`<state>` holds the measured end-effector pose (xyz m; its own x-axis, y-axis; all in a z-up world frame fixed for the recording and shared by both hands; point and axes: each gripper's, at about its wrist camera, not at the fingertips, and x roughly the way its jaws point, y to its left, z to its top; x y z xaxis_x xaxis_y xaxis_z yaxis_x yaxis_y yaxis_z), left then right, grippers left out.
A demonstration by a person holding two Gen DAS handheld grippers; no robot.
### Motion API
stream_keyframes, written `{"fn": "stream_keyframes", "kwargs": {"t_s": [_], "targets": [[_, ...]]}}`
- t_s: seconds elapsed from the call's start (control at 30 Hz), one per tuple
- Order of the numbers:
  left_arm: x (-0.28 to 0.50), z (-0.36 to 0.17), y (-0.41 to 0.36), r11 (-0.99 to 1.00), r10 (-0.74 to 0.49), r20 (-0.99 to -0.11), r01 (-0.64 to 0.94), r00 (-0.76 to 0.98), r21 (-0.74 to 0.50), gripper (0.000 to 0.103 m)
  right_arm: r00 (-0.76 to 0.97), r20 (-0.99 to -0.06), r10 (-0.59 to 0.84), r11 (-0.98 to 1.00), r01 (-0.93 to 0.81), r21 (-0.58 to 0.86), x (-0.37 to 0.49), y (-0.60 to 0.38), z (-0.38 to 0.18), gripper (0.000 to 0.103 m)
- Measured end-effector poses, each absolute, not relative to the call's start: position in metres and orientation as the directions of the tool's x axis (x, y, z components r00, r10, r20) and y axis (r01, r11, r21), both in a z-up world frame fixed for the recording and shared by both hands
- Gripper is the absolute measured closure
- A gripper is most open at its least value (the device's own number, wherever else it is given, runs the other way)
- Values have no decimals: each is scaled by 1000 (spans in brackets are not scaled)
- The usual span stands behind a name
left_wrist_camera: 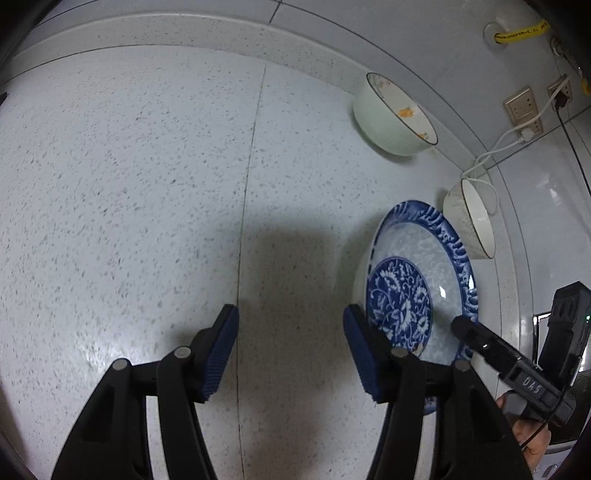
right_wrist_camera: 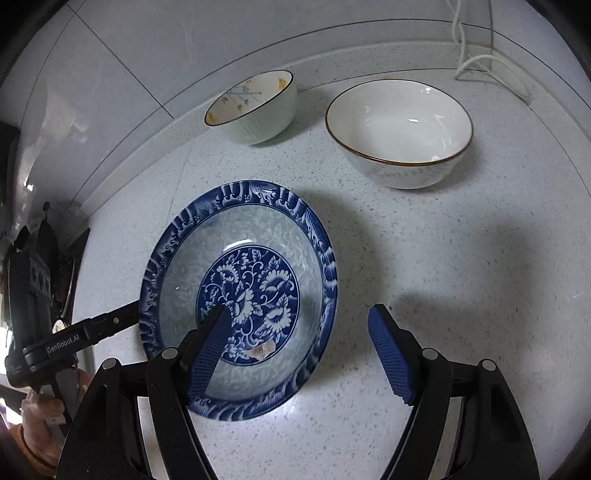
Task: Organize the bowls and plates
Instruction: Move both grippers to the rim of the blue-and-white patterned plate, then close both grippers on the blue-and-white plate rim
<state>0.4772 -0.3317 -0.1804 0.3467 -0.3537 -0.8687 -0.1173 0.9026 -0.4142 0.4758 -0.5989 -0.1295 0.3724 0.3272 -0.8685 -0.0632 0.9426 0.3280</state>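
Note:
A blue-and-white patterned plate lies on the speckled counter, with a small scrap of food on it. My right gripper is open over the plate's right rim, its left pad inside the plate and its right pad outside. My left gripper is open too, its right pad at the left rim of the plate and its left pad over bare counter. Behind stand a pale green bowl with orange specks and a white bowl with a dark rim.
The tiled wall and a raised counter edge run close behind the bowls. Wall sockets with white and black cables and a yellow hose are at the far right. A white cable lies by the white bowl.

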Motion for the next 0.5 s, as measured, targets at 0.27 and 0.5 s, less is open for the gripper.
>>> {"fn": "stream_keyframes", "kwargs": {"t_s": [0.27, 0.5], "targets": [[497, -183, -334, 888, -386, -848, -101, 362, -448, 50, 342, -880, 329, 943, -79, 322, 480, -595, -148, 50], [496, -162, -317, 860, -415, -811, -114, 413, -498, 52, 346, -868, 357, 933, -83, 351, 482, -597, -149, 60]]}}
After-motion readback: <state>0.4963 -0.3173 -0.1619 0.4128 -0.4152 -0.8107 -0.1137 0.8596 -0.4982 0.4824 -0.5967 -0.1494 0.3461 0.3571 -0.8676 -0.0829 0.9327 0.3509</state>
